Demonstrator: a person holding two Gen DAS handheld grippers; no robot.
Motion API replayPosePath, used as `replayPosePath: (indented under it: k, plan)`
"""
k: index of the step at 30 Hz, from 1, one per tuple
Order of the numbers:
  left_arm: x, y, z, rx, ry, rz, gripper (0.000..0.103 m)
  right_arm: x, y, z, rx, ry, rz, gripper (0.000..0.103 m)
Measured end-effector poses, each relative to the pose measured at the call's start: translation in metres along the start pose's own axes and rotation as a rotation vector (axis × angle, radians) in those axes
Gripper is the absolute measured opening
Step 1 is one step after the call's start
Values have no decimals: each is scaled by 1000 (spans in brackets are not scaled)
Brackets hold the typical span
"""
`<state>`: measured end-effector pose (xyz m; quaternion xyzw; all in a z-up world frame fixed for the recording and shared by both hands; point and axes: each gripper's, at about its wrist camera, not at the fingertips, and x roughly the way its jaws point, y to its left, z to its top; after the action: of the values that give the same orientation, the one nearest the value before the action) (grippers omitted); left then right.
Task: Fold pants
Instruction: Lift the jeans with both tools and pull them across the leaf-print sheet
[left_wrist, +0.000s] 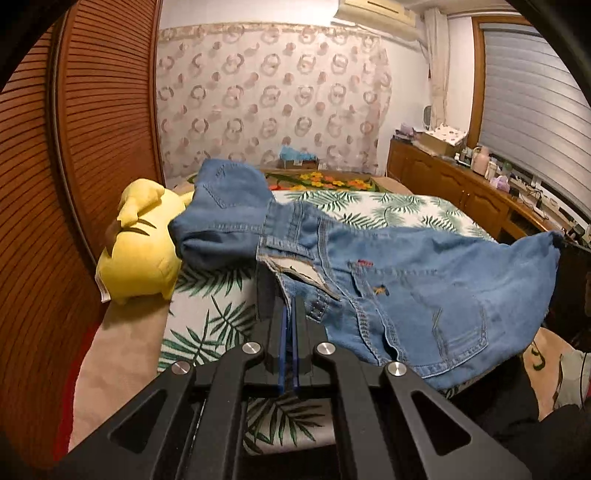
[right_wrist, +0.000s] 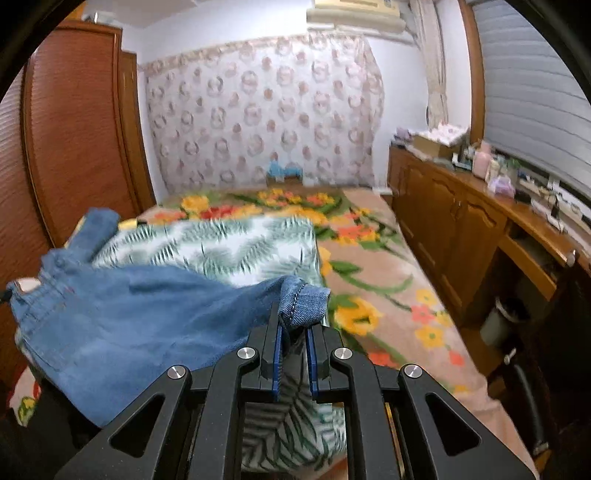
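Observation:
Blue denim pants (left_wrist: 406, 280) hang stretched between my two grippers above the bed. My left gripper (left_wrist: 290, 302) is shut on the waistband near the fly. A pant leg flops over to the far left, onto a yellow plush. In the right wrist view the pants (right_wrist: 140, 317) spread to the left, and my right gripper (right_wrist: 295, 321) is shut on a hemmed end of the denim, lifted over the leaf-print cover.
A yellow plush toy (left_wrist: 142, 247) lies at the bed's left side by the wooden wardrobe (left_wrist: 74, 147). A leaf-print cover (right_wrist: 221, 243) lies on a floral blanket (right_wrist: 369, 280). A wooden cabinet (right_wrist: 461, 229) with clutter runs along the right.

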<state>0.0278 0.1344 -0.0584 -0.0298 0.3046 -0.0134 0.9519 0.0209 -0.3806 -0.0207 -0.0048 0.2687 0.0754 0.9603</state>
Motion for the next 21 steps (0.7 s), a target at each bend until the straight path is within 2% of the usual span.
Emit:
replayPosePath:
  k: [7, 13, 15, 17, 18, 20, 21]
  plan:
    - [3, -2, -8, 19, 37, -3, 3, 19, -13, -4, 62, 43, 10, 11]
    - [5, -1, -10, 21, 61, 4, 3, 10, -8, -11, 83, 60, -5, 11]
    - [3, -3, -8, 30, 61, 11, 10, 9, -10, -9, 96, 61, 1, 11]
    - [0, -5, -7, 39, 53, 8, 31, 6, -8, -10, 109, 60, 3, 11]
    - [-2, -7, -6, 42, 45, 2, 36, 5, -7, -8, 112, 59, 4, 11]
    - [-4, -10, -5, 44, 36, -12, 60, 5, -5, -10, 113, 56, 2, 13]
    - [-4, -12, -4, 47, 34, -18, 68, 4, -4, -8, 115, 54, 0, 15]
